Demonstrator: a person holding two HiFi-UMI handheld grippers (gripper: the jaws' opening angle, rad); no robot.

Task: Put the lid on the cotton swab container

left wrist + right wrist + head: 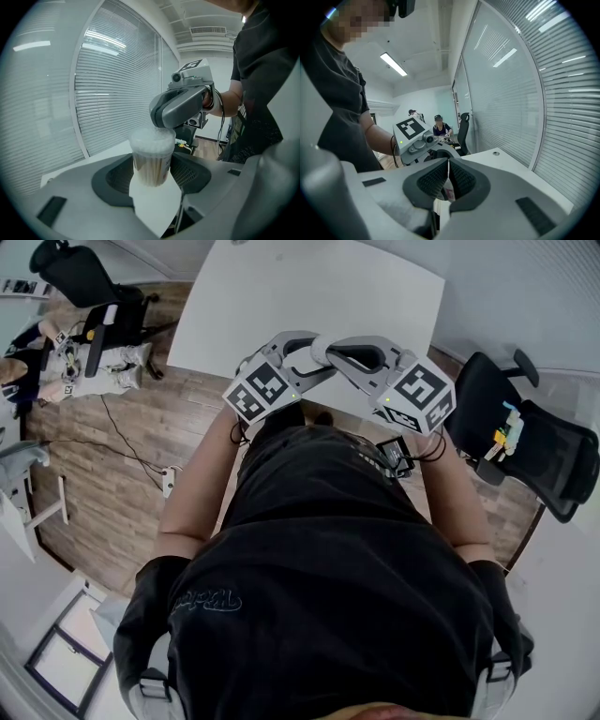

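Note:
The cotton swab container (pixel 151 164) is a clear tube full of swabs, and it stands upright between my left gripper's (pixel 152 177) jaws, which are shut on its sides. A cloudy clear lid (pixel 152 139) sits at its top. My right gripper (pixel 161 124) reaches in from above and its tip meets that lid. In the right gripper view its jaws (pixel 448 180) are shut, with a thin pale edge of the lid pinched between the pads (pixel 461 178); the container's label (pixel 449 193) shows just below. In the head view both grippers (pixel 302 351) (pixel 324 352) meet tip to tip, hiding the container.
A white table (pixel 309 292) lies just beyond the grippers. Black office chairs stand at the right (pixel 544 460) and far left (pixel 94 282) on a wood floor with a cable (pixel 122 442). Window blinds (pixel 112 84) run alongside. Seated people (pixel 439 125) are far behind.

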